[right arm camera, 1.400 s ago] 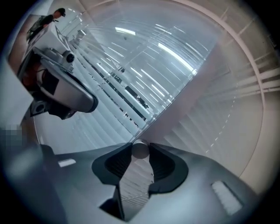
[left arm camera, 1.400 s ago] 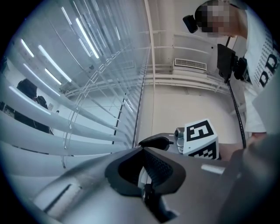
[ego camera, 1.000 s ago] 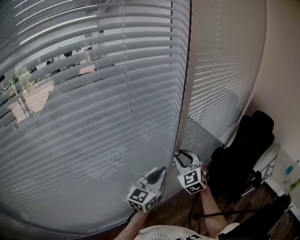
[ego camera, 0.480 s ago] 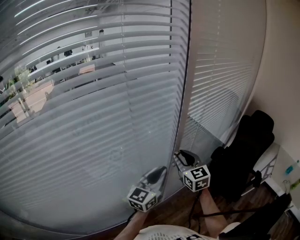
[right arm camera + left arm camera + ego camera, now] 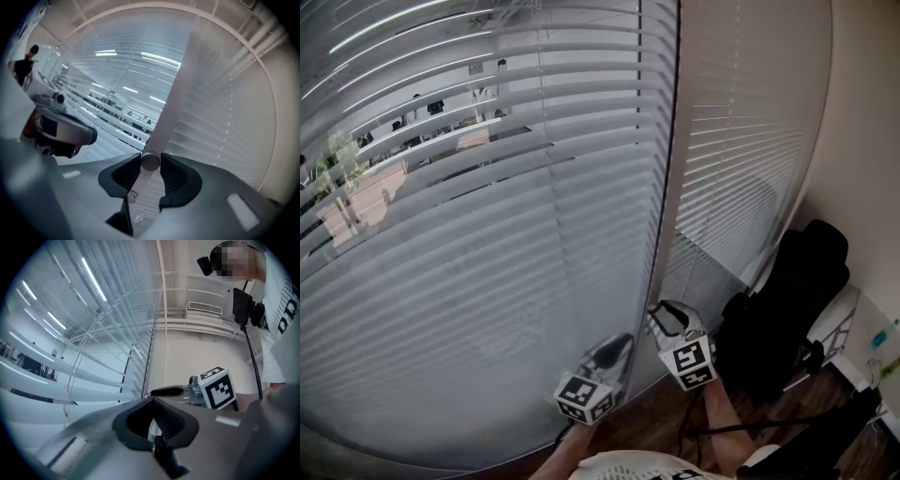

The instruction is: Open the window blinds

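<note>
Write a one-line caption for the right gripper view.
Right gripper clamps the tilt wand before part-open blinds, jaws just eased wider.

The left claw (image 5: 154,422) and right claw (image 5: 150,174) are grey shells with black ribbed pads (image 5: 175,179). Each carries a white cube (image 5: 584,397) with black square markers. The person wears a black-printed white top (image 5: 285,317), a black chest box (image 5: 241,305) and cable (image 5: 252,359).

Window blinds (image 5: 487,281) cut off at top and left edges, tilt wand (image 5: 667,169) top likewise, thin white strip (image 5: 150,430) in my left gripper (image 5: 153,401) too small to identify.
</note>
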`<control>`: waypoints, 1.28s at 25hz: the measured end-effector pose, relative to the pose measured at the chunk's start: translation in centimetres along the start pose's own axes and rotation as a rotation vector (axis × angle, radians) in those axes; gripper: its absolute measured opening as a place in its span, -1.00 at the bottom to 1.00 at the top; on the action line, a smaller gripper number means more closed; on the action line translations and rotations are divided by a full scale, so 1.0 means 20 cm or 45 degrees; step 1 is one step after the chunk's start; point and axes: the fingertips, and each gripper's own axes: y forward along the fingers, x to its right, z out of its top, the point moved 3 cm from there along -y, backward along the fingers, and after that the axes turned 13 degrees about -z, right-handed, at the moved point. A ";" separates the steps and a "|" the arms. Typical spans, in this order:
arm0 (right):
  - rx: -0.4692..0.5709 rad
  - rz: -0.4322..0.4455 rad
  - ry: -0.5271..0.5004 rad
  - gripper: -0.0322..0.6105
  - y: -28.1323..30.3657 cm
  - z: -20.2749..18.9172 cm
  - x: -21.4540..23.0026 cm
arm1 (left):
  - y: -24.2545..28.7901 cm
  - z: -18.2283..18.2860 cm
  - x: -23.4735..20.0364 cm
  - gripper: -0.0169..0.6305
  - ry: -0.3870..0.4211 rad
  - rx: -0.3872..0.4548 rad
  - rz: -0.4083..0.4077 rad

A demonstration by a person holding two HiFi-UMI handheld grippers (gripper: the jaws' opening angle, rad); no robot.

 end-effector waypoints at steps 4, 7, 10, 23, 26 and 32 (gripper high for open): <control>-0.003 0.003 -0.279 -0.40 -0.01 0.02 -0.02 | 0.00 0.00 -0.01 -0.98 0.002 0.005 0.002; -0.014 -0.002 -0.396 -0.40 0.01 0.01 -0.03 | 0.00 0.00 -0.01 -0.98 0.002 0.007 -0.004; -0.019 -0.009 -0.455 -0.46 0.02 0.00 -0.04 | 0.01 0.00 -0.01 -0.98 0.003 0.008 -0.011; -0.022 0.010 -0.084 -0.49 0.03 -0.02 -0.02 | 0.01 0.00 -0.02 -0.98 -0.009 0.005 -0.020; -0.038 0.016 0.066 -0.49 0.03 -0.02 0.00 | 0.01 0.00 -0.02 -0.98 -0.010 0.005 -0.023; -0.046 0.057 0.353 -0.49 0.02 -0.02 0.02 | 0.00 0.02 0.00 -0.98 -0.011 0.002 -0.026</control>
